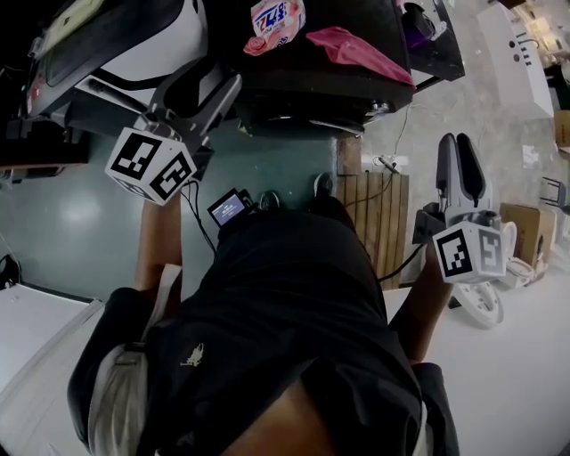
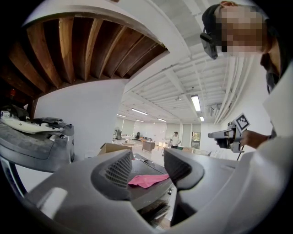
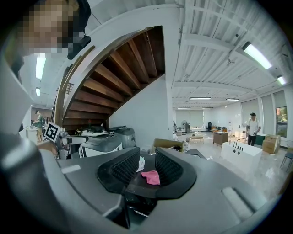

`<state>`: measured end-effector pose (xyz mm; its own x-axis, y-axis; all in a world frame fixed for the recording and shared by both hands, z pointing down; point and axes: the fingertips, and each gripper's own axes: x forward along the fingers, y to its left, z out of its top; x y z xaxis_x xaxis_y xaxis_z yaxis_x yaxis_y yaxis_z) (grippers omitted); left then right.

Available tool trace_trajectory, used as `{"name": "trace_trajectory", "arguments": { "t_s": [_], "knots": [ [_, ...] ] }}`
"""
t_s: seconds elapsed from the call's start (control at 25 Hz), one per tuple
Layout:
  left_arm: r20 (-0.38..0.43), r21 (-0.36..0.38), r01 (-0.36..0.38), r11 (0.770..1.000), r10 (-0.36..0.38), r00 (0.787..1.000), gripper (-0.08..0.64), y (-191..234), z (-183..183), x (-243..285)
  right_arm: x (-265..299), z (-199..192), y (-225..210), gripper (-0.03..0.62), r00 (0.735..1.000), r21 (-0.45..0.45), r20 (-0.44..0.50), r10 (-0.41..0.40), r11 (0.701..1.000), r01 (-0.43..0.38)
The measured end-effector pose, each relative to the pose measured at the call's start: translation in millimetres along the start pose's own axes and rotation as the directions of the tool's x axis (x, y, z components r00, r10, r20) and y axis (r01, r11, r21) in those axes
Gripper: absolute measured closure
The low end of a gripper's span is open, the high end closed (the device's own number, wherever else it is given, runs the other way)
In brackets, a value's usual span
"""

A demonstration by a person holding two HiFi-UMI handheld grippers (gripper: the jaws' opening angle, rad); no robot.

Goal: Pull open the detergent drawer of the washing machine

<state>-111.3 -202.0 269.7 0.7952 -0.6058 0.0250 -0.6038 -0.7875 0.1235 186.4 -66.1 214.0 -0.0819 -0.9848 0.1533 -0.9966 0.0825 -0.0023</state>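
Approach step: left claw and right claw both slightly apart and empty, short of the washer at 12 o'clock. Next: locate drawer, grip its front, pull.

Left gripper, right gripper; jaws apart

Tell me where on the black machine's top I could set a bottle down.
The front strip of the machine top, nearer than the pink-and-white packet and left of the pink cloth, is bare. Farther back, packet and cloth crowd it.
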Motion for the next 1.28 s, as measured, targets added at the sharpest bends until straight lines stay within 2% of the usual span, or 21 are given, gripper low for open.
{"name": "trace_trajectory", "arguments": {
  "t_s": [0.4, 0.76, 0.92, 1.04, 1.28],
  "knots": [
    [-0.005, 0.016, -0.155, 0.988, 0.155, 0.988, 0.316, 23.5, 3.9, -14.3, 65.3, 17.0, 0.0, 0.503, 0.988, -0.002, 0.05, 0.145, 0.989, -0.145],
    [-0.046, -0.018, -0.287, 0.958, 0.286, 0.957, 0.316, 36.6, -17.3, -6.8, 124.6, 27.8, -4.0, 0.502, 0.958, -0.027, 0.038, 0.286, 0.958, -0.285],
    [-0.077, -0.074, -0.322, 0.944, 0.317, 0.945, 0.316, 41.8, -41.7, 1.0, 145.7, 27.1, -6.7, 0.501, 0.942, -0.045, 0.029, 0.334, 0.942, -0.333],
    [-0.1, -0.142, -0.342, 0.929, 0.33, 0.939, 0.316, 48.0, -65.3, 6.9, 158.9, 26.8, -6.7, 0.497, 0.935, -0.044, 0.011, 0.355, 0.934, -0.354],
    [-0.159, -0.283, -0.368, 0.886, 0.335, 0.929, 0.316, 60.9, -126.3, 21.8, 182.7, 21.4, -5.9, 0.488, 0.919, -0.056, -0.021, 0.394, 0.917, -0.395]
  ]
}}
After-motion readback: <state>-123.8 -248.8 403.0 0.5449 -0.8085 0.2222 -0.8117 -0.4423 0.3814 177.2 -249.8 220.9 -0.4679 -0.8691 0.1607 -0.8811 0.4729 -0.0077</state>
